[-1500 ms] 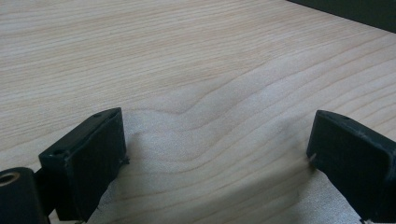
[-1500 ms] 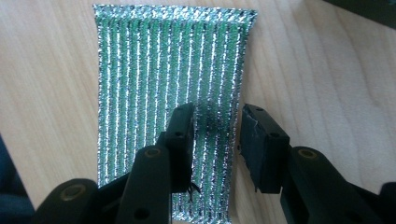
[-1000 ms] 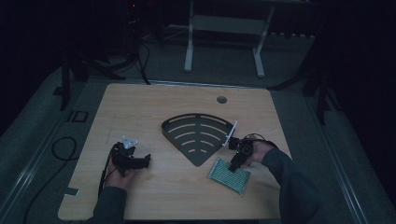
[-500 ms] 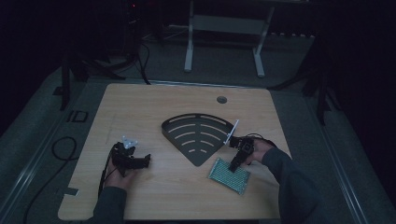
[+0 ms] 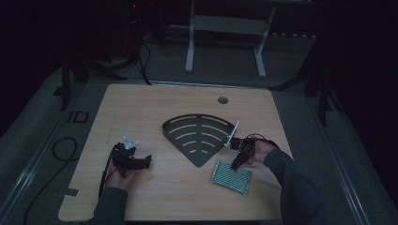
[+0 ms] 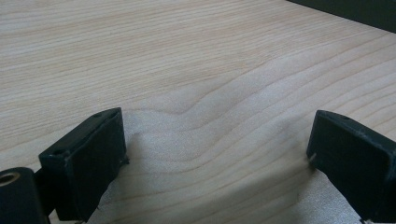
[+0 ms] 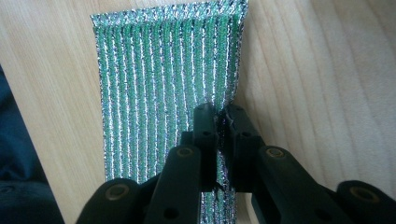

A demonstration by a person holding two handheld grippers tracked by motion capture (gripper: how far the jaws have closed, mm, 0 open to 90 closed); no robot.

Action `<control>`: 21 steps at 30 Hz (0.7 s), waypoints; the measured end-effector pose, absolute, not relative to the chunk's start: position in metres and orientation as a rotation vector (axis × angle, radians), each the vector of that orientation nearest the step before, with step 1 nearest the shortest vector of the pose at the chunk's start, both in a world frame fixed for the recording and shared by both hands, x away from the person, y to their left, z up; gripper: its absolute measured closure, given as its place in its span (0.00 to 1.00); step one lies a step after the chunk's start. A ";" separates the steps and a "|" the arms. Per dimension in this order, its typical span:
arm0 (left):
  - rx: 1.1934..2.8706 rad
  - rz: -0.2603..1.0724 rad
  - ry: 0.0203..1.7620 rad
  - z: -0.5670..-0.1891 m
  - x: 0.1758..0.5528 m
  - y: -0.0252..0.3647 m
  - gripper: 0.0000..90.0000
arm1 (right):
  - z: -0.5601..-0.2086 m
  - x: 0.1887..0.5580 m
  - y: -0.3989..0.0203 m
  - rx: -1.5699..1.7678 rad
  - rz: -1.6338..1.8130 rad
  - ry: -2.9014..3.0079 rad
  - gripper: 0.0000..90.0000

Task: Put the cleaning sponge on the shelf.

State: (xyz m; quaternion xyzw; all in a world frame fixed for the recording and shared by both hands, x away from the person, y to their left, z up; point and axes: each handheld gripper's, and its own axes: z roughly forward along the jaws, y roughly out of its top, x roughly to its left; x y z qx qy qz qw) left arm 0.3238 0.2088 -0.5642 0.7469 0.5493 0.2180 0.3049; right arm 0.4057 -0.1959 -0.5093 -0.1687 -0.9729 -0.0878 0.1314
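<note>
My right hand-held gripper [image 7: 218, 119] pinches the green ribbed cloth [image 7: 163, 79] at its near edge; the cloth's long axis runs straight ahead on the counter [image 5: 155, 108]. Left hand-held gripper [image 6: 215, 154] wide, idle, well apart.

Wooden table [image 5: 155, 105]: slotted tray [image 5: 199, 136], green cloth [image 5: 231, 177]

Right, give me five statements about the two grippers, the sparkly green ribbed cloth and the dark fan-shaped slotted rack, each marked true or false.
1. The right gripper is shut on the sparkly green ribbed cloth. True.
2. The left gripper holds the cloth. False: its jaws stand open over bare wooden table.
3. The cloth lies on the dark fan-shaped slotted rack. False: it lies on the table beside it.
4. The rack sits between the two grippers in the high view. True.
5. The cloth is red. False: green.
</note>
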 end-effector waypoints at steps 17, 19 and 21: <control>1.978 0.578 1.455 -0.564 0.324 0.209 0.05 | -0.481 0.404 -0.199 -0.441 -0.350 -2.889 0.96; 1.978 0.578 1.454 -0.564 0.324 0.209 0.05 | -0.478 0.406 -0.199 -0.441 -0.351 -2.891 0.96; 1.977 0.577 1.455 -0.564 0.324 0.209 0.05 | -0.475 0.407 -0.199 -0.450 -0.357 -2.889 0.96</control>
